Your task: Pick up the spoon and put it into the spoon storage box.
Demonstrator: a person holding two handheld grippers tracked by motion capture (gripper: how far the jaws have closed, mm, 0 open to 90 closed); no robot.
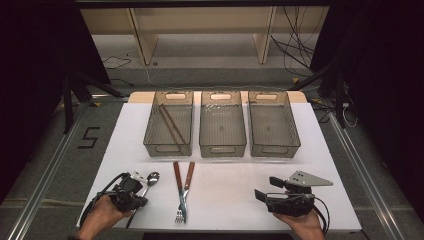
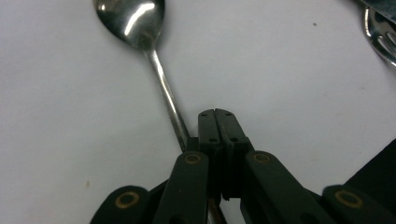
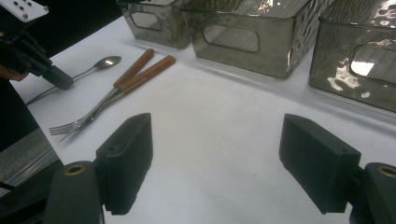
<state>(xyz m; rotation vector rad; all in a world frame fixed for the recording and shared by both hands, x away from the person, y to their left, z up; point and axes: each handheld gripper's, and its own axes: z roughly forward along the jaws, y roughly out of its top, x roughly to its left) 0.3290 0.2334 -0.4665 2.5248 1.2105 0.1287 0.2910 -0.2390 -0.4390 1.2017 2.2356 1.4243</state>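
Note:
A steel spoon (image 1: 151,178) lies at the front left of the white table (image 1: 225,200), bowl away from me. My left gripper (image 1: 139,187) hovers over its handle with both jaws pressed together. Up close, the spoon (image 2: 140,23) runs past the left side of the left gripper (image 2: 215,114) and under it, with nothing between the jaws. Two wooden-handled forks (image 1: 182,187) lie crossed at the front centre, their tines toward me. My right gripper (image 1: 268,188) rests at the front right, open and empty. The right gripper (image 3: 215,121) faces the forks (image 3: 135,74) and the spoon (image 3: 105,62).
Three clear grey bins stand in a row at the back: the left bin (image 1: 150,142) holds a pair of dark chopsticks (image 1: 170,125), while the middle bin (image 1: 223,145) and right bin (image 1: 274,146) hold nothing. Fork tines (image 2: 380,37) show beside the left gripper.

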